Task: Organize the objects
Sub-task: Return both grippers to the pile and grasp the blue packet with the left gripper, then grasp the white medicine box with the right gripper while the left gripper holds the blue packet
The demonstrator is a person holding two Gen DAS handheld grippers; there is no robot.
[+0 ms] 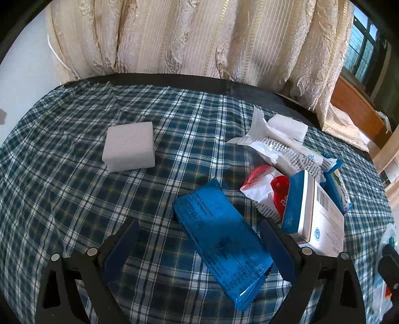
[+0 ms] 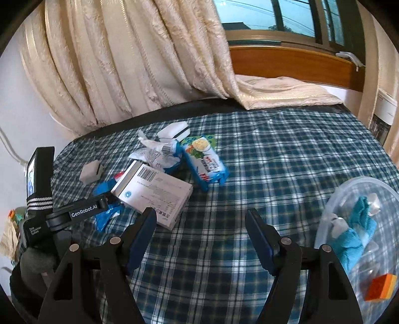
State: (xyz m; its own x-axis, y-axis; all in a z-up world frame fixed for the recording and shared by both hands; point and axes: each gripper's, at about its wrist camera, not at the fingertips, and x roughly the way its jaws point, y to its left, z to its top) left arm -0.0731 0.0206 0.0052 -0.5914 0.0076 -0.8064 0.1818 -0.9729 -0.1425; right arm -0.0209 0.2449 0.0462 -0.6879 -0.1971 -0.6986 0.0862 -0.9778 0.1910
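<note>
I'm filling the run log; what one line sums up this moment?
left claw: open over blue packet | right claw: open, empty | clear bowl: holds blue cloth | stage: reaching

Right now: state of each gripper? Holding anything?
Left gripper: open, straddling the blue packet, pads not pressing it.
Right gripper: open, empty, over the plaid cloth.

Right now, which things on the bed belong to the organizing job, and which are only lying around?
For the job:
- blue packet
- white box with barcode
- white foam block
- noodle packet
- clear plastic container

Just there:
- cream curtain
- plaid bed cover
- window
</note>
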